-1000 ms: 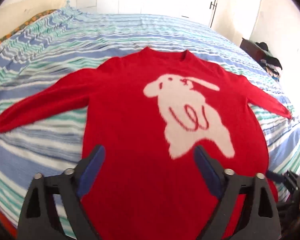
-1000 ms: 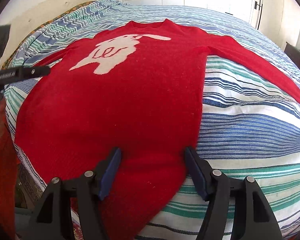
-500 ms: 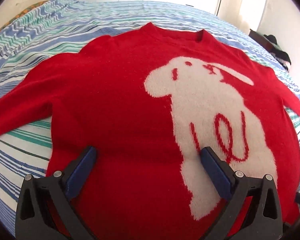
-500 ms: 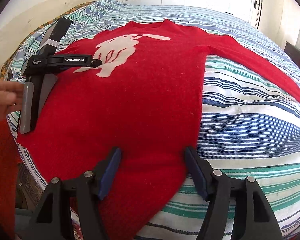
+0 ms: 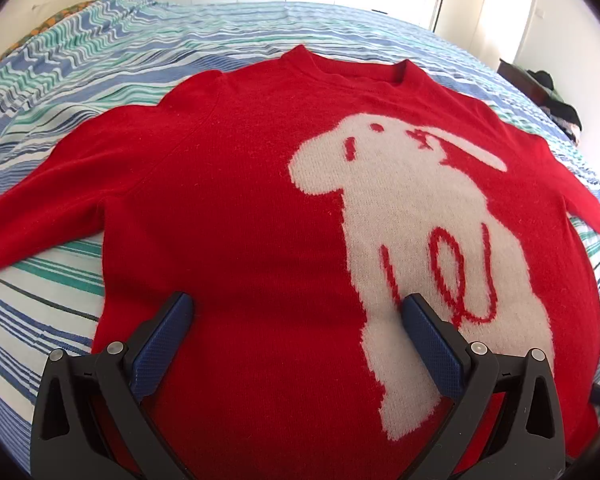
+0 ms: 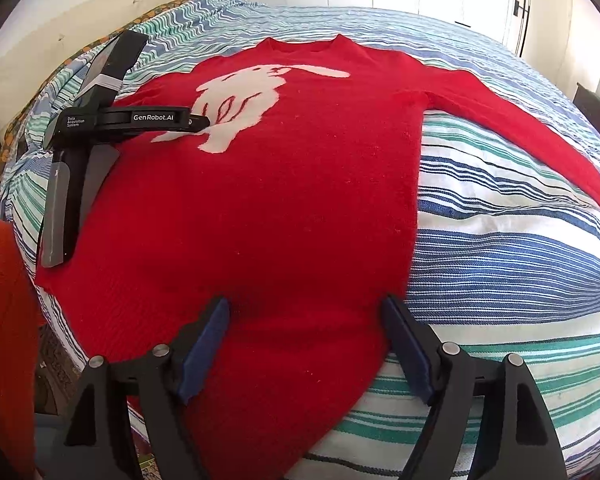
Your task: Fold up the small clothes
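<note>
Since a second ago the left claw (image 5: pixel 296 308) has dropped close over the red rabbit sweater (image 5: pixel 260 208), jaws wide apart and gripping nothing. That sweater lies flat, front up, sleeves spread, on the striped bedspread (image 6: pixel 500 248). At its hem the right claw (image 6: pixel 306 308) is opening, fabric between its pads.

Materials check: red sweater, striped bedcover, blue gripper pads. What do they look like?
Red sweater: soft fuzzy knit, probably wool or a blend; matte nap, loose fibres along the white rabbit's edge.
Striped bedcover: woven cotton-like cloth, matte, fine ribbed weave.
Blue pads: textured rubber or plastic, fine grid pattern, on black plastic arms.
</note>
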